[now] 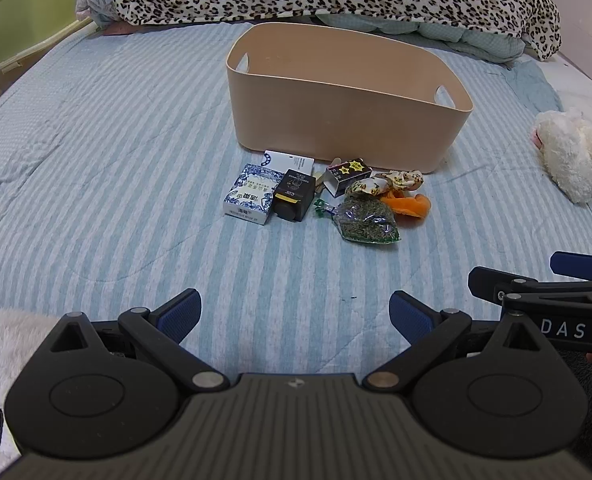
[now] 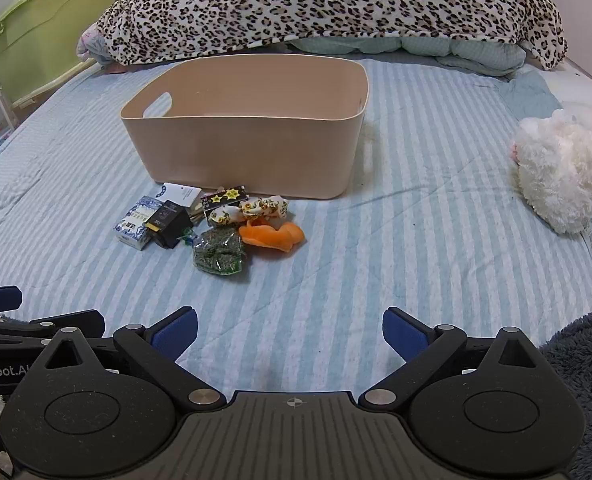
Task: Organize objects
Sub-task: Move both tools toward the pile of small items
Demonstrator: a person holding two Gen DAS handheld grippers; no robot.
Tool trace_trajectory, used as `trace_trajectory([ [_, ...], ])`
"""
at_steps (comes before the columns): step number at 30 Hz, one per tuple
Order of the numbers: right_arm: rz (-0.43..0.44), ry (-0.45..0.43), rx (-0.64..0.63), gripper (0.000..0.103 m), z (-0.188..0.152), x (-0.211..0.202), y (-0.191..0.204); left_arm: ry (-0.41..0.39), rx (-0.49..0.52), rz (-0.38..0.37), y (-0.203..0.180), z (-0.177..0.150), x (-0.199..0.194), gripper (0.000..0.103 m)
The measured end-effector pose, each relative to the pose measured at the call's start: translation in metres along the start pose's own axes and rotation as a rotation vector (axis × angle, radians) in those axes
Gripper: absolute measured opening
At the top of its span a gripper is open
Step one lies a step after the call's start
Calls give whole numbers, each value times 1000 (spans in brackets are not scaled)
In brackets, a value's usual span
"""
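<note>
Left hand-held gripper (image 1: 295, 316) and right hand-held gripper (image 2: 290, 330) are hovering over the bed (image 1: 116, 168) — both spread wide, gripping nothing. Small items are lying clustered against the beige bin (image 1: 347, 92).

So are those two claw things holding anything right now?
No, nothing is held. The left gripper and right gripper both gape open over the bare striped bedspread, short of the small items.

I count one beige tub (image 1: 347, 120), four small boxes just before it, one bag of dried herbs (image 1: 365, 222), one flowered cloth (image 1: 383, 184) and one orange cloth (image 1: 409, 206). All lie ahead of my jaws. One white plush toy (image 2: 563, 172) sits far right.
</note>
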State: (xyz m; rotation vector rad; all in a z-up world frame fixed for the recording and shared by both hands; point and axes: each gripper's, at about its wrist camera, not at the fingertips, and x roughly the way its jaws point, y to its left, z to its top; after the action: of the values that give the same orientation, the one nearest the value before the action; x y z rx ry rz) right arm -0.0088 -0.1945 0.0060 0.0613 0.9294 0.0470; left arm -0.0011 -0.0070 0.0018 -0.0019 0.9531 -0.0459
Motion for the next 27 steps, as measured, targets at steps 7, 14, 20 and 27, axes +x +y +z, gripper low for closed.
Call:
trace_trajectory([
  [7,0,0,-3,98,-1,1,2,0,1,1,0,0,0,100],
  [14,0,2,-5,98,0,2,3,-1,1,0,0,0,0,100],
  [20,3,4,-2,98,-1,3,3,-2,8,4,3,-1,3,100],
  [27,7,6,-1,99,0,5,3,0,11,5,4,-1,5,100],
])
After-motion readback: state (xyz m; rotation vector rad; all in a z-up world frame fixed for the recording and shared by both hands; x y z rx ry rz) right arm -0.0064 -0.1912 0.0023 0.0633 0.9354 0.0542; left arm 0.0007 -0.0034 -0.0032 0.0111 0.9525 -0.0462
